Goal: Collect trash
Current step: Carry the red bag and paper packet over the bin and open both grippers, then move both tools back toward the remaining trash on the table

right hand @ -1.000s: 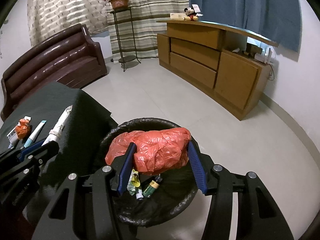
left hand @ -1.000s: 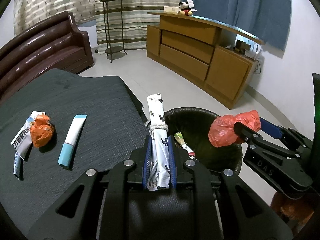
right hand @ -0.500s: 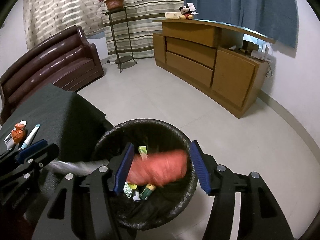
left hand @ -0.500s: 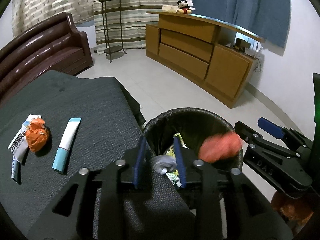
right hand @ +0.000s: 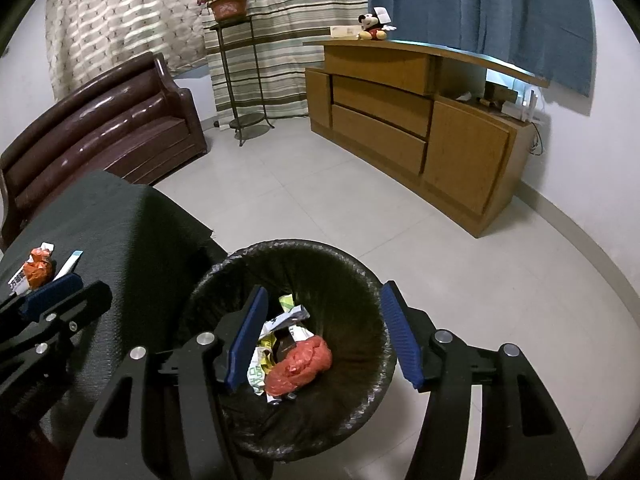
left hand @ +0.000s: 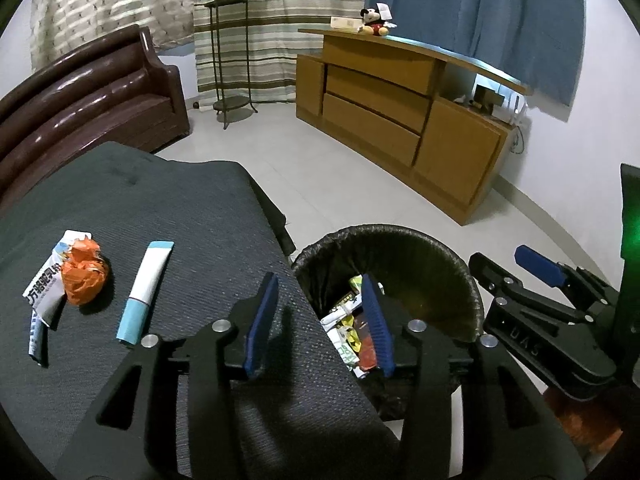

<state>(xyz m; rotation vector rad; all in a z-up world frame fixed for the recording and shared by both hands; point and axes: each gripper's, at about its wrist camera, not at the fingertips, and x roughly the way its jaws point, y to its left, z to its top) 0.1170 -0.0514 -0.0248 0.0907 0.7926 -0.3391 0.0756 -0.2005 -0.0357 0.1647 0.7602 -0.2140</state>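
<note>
2 grippers, 1 bin, 3 trash items left on the dark cloth table (left hand: 132, 200). Left gripper (left hand: 318, 320), lower centre of left view: jaws have just been opening, nothing btwn them. Right gripper (right hand: 324, 336), lower centre of right view: jaws apart, empty, over the bin (right hand: 360, 408). Red bag (right hand: 300, 366) lies inside w/ wrappers. At frame left: orange wad (left hand: 84, 276) touching a white printed wrapper (left hand: 42, 288), white-teal tube (left hand: 144, 292) just beside. Sofa upper left, wood cabinet upper right.
</note>
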